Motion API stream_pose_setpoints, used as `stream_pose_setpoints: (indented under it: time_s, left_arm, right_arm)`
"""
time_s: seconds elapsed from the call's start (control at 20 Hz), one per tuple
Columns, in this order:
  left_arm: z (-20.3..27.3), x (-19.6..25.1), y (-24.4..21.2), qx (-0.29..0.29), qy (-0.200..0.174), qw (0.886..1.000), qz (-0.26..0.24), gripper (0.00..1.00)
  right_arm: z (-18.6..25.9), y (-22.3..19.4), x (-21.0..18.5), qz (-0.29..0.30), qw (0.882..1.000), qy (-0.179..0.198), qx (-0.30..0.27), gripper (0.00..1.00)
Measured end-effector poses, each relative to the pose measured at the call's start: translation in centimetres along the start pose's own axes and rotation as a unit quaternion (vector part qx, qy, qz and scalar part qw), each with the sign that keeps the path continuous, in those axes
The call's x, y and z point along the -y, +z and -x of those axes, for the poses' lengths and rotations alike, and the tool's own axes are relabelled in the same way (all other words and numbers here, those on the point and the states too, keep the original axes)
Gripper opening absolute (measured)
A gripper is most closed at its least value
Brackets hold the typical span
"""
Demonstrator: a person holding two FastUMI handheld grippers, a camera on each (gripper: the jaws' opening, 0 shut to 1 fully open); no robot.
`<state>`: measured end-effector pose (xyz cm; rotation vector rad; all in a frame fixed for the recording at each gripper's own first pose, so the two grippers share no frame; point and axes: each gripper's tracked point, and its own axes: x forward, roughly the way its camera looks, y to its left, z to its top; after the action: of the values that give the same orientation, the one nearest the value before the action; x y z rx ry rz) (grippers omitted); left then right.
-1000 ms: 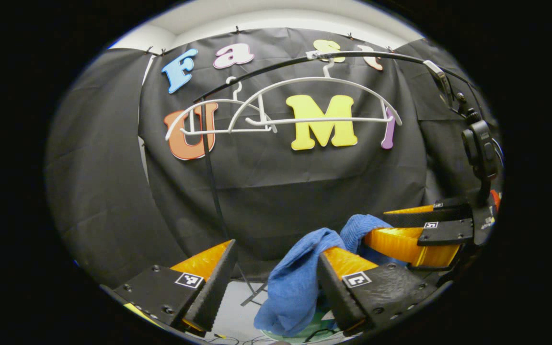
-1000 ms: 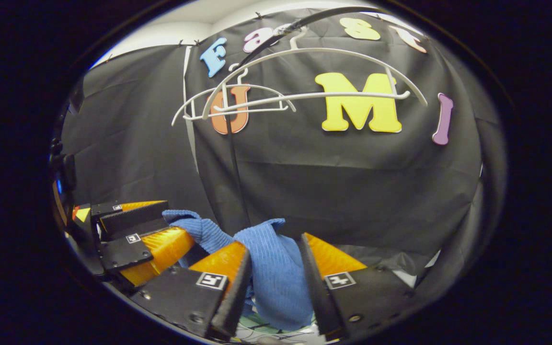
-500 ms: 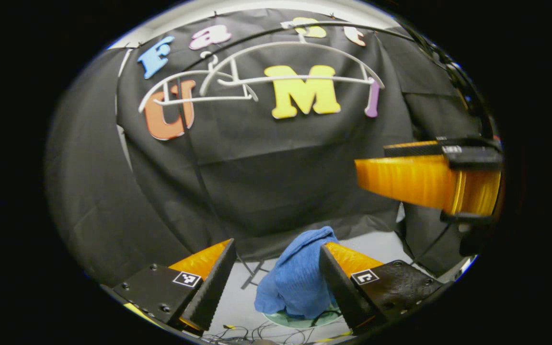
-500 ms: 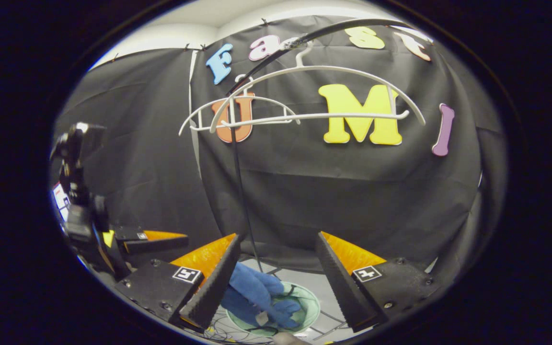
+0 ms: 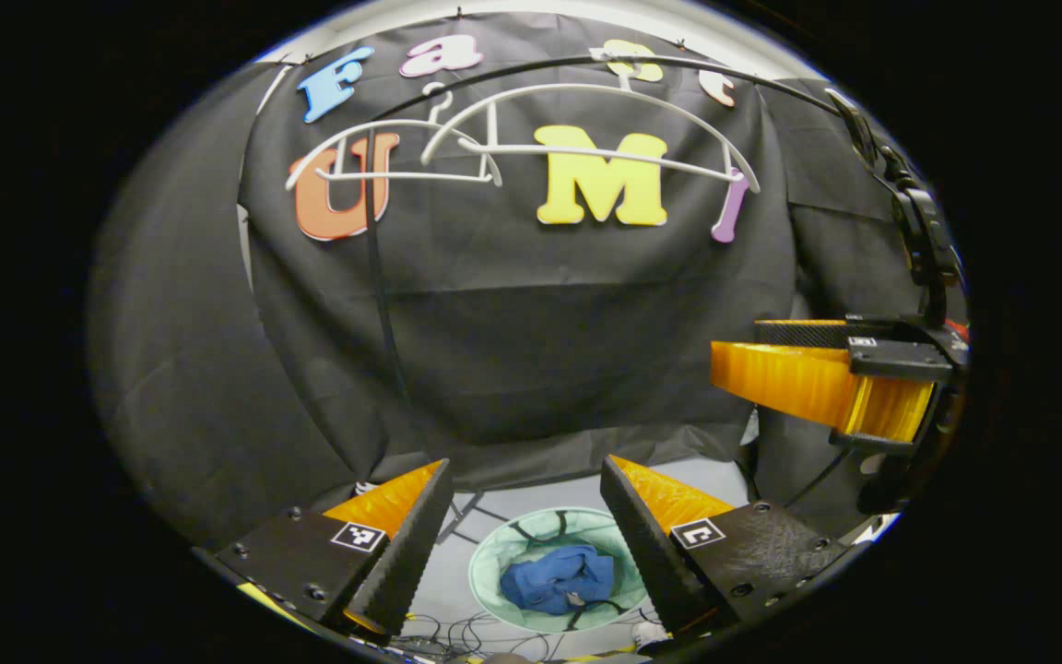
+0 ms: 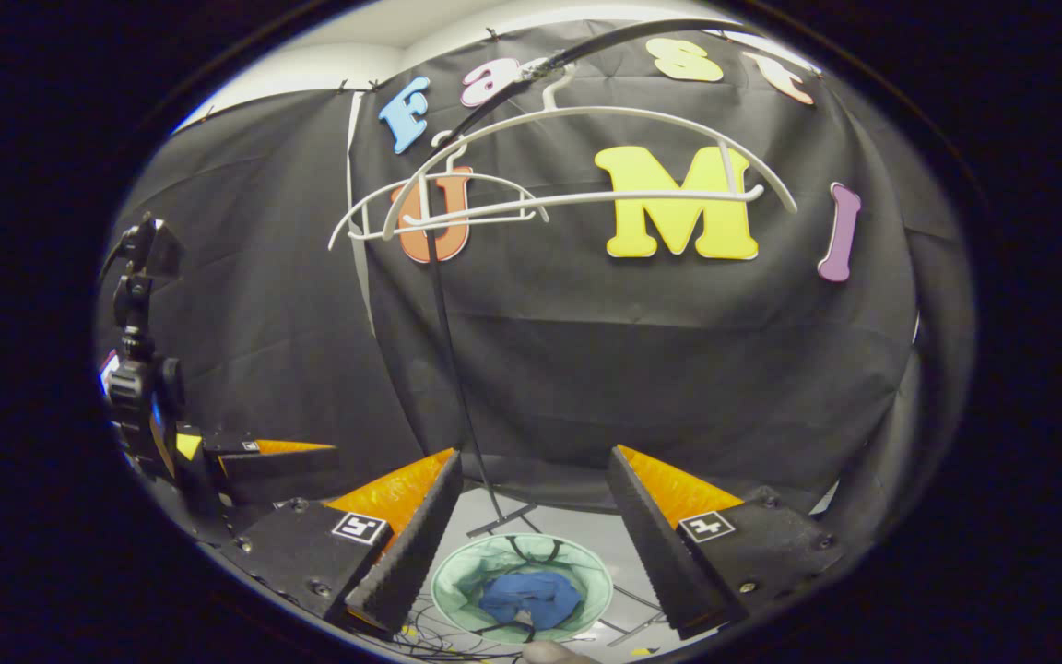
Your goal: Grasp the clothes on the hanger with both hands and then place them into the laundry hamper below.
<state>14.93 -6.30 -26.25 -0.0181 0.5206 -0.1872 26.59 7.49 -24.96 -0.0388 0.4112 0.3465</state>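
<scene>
Hovering spread left gripper (image 5: 526, 484) above hamper (image 5: 492, 558)

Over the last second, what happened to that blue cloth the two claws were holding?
Both grippers let go: the blue knitted cloth dropped into the round pale-green mesh hamper on the floor. The left gripper and right gripper now hang open above it. The two white plastic hangers stayed bare on the rail.
</scene>
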Motion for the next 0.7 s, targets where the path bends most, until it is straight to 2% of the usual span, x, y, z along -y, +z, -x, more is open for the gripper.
stream_pose_setpoints:
  time_s: [0.15, 0.25, 0.3, 0.35, 0.55, 0.7]
  left_arm:
    - [1.7, -0.2, 2.8, 0.03, 0.013, 0.999, -0.005, 0.96]
    - [3.5, -0.2, 5.1, 0.058, 0.023, 0.998, -0.009, 1.0]
    - [4.6, -0.3, 6.2, 0.072, 0.026, 0.997, -0.008, 0.96]
    - [5.8, -0.4, 7.5, 0.087, 0.029, 0.996, -0.006, 0.99]
    - [11.5, -1.1, 12.2, 0.152, 0.039, 0.988, -0.003, 0.97]
    - [15.0, -2.4, 14.2, 0.184, 0.049, 0.982, -0.002, 0.98]
  right_arm:
    - [1.3, 1.8, 0.0, -0.005, 1.0, -0.009, 0.012, 0.99]
    - [2.9, 3.4, 0.0, -0.009, 0.999, -0.022, 0.025, 0.99]
    - [4.1, 4.2, 0.1, -0.011, 0.999, -0.029, 0.034, 0.99]
    - [5.4, 5.2, 0.2, -0.013, 0.998, -0.038, 0.045, 0.99]
    - [11.5, 9.2, 0.2, -0.018, 0.992, -0.074, 0.101, 0.99]
    - [16.1, 11.1, 0.0, -0.013, 0.984, -0.106, 0.14, 0.99]
